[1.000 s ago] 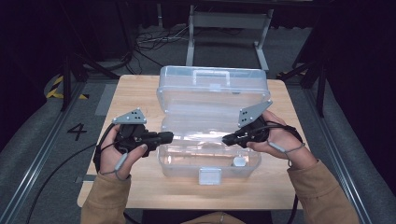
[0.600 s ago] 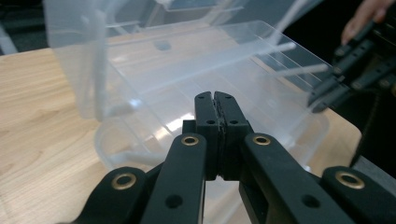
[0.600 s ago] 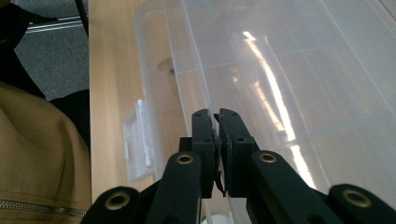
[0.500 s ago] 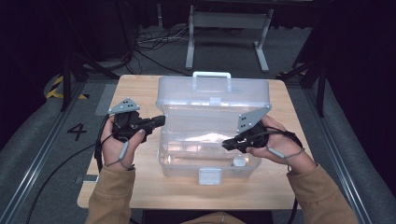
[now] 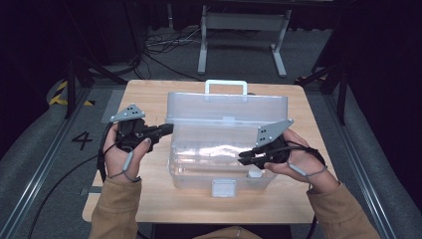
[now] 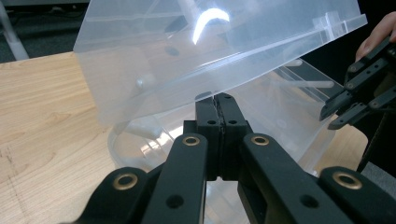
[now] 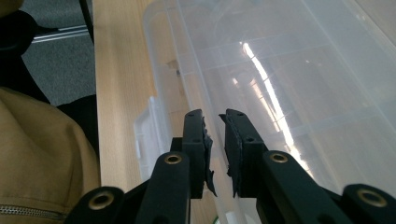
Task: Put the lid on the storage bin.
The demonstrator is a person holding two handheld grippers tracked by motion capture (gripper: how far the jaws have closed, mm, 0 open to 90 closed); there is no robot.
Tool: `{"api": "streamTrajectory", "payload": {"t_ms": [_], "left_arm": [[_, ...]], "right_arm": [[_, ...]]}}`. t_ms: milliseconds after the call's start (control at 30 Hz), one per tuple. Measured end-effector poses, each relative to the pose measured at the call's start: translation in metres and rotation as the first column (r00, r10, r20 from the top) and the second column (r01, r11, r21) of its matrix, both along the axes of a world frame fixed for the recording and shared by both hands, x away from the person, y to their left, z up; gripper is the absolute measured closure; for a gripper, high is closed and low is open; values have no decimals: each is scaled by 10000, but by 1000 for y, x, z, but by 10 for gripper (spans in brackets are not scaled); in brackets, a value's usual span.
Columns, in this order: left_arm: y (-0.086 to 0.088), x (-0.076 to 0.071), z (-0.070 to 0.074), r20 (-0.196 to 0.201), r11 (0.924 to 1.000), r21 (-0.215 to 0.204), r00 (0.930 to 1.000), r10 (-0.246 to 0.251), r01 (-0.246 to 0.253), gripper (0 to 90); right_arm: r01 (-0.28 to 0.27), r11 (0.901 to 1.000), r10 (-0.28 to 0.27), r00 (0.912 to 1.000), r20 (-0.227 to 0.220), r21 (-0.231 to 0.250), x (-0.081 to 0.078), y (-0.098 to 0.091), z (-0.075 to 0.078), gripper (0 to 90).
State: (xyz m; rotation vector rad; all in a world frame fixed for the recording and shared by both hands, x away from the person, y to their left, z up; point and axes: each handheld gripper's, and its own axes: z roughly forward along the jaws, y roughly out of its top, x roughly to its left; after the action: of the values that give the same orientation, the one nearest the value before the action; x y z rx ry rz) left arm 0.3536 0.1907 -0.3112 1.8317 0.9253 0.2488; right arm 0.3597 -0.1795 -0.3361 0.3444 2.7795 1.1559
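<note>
One clear plastic box (image 5: 224, 164) sits in the middle of one wooden table (image 5: 164, 199). Its one lid (image 5: 226, 107) stands up at 12 o'clock. Two grippers: the left gripper (image 5: 168, 129), at 9 o'clock, is squeezed tight on nothing. The right gripper (image 5: 242, 159), at 3 o'clock, has just been opening, with nothing between its jaws.

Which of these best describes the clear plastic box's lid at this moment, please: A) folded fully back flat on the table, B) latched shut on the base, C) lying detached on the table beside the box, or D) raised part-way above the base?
D: in the left gripper view the lid slants up over the open base, and the high view shows the same.
</note>
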Motion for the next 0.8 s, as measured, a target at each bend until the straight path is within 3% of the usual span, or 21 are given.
{"api": "streamTrajectory", "payload": {"t_ms": [100, 333, 633, 800], "left_arm": [[1, 0, 0, -10, 10000, 32, 10000, -10, 10, 898], [0, -1, 0, -99, 9997, 190, 9998, -155, 157, 897], [-4, 1, -2, -248, 9972, 579, 9986, -462, 476, 896], [-5, 0, -2, -288, 9962, 666, 9981, -539, 557, 895]], "right_arm": [[61, 9999, -61, 10000, -23, 83, -1, -2, 0, 785], [358, 9950, -368, 9993, 90, 935, -4, -15, 6, 781], [902, 9805, -943, 9954, 153, 1744, -10, -35, 9, 813], [1307, 9676, -1349, 9908, 48, 2163, -11, -48, 9, 853]]}}
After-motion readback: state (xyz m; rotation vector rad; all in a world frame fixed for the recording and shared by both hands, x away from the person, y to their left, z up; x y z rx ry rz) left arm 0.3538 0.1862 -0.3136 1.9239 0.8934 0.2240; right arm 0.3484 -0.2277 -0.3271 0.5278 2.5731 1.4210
